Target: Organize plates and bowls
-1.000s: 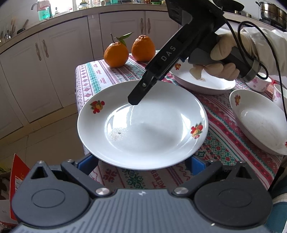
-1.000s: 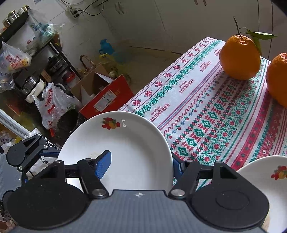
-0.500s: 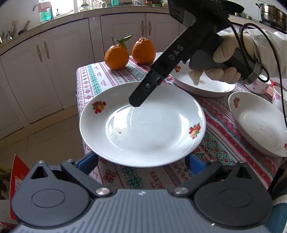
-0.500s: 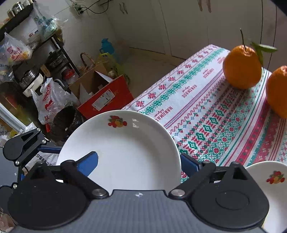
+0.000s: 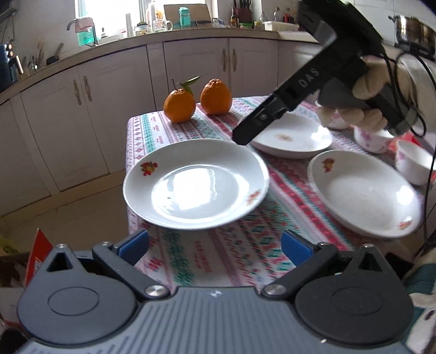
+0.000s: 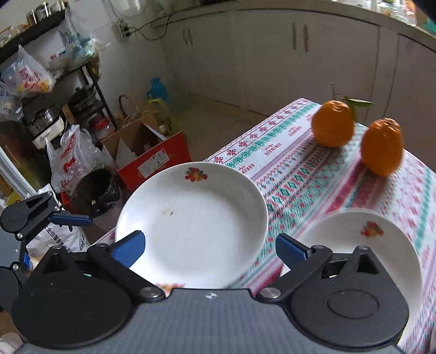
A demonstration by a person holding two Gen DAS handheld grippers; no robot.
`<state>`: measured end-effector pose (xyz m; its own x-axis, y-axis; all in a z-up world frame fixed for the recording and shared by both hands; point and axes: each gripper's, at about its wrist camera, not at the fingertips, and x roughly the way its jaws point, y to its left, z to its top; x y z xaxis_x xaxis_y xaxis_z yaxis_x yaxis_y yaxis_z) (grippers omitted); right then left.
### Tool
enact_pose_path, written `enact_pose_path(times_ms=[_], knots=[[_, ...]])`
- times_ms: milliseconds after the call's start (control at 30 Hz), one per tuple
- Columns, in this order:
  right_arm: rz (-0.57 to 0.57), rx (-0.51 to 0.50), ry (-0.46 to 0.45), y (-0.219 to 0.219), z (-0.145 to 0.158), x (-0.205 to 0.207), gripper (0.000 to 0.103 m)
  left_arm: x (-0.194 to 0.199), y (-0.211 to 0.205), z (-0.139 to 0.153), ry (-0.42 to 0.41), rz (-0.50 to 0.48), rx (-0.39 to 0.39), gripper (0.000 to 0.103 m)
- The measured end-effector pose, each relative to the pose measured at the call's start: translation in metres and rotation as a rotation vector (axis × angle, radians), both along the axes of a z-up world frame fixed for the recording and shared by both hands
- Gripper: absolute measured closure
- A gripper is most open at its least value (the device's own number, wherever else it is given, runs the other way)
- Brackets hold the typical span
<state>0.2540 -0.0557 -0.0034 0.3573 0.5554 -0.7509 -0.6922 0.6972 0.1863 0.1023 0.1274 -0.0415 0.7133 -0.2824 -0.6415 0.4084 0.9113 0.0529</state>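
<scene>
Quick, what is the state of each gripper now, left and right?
Left gripper: open, holding nothing, short of the plate.
Right gripper: open, holding nothing, over the same plate's rim.

Daylight enters through the window (image 5: 109, 16) behind the counter in the left wrist view; the pane is overexposed. The light reflects as a bright glare patch in the well of the nearest plate (image 5: 196, 182). Shadows on the tablecloth (image 5: 218, 245) are soft and diffuse. Both views show strong fisheye distortion: cabinet lines bow, and the corners darken. The right wrist view shows motion blur on the two oranges (image 6: 332, 126) and on the tablecloth pattern. The shelving corner (image 6: 41, 114) is dim.
</scene>
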Motion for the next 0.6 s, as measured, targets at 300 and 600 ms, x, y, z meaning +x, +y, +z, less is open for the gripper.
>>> enact_pose_path(times_ms=[300,600], knots=[[-0.135,0.003,-0.055,-0.055,0.003,-0.082,0.000,-0.038,-0.025,0.003,-0.011,0.016,-0.068,0.001],[-0.317,-0.026,-0.126,-0.106,-0.012,-0.147,0.000,-0.057,-0.061,-0.005,0.007,-0.050,-0.065,0.001]])
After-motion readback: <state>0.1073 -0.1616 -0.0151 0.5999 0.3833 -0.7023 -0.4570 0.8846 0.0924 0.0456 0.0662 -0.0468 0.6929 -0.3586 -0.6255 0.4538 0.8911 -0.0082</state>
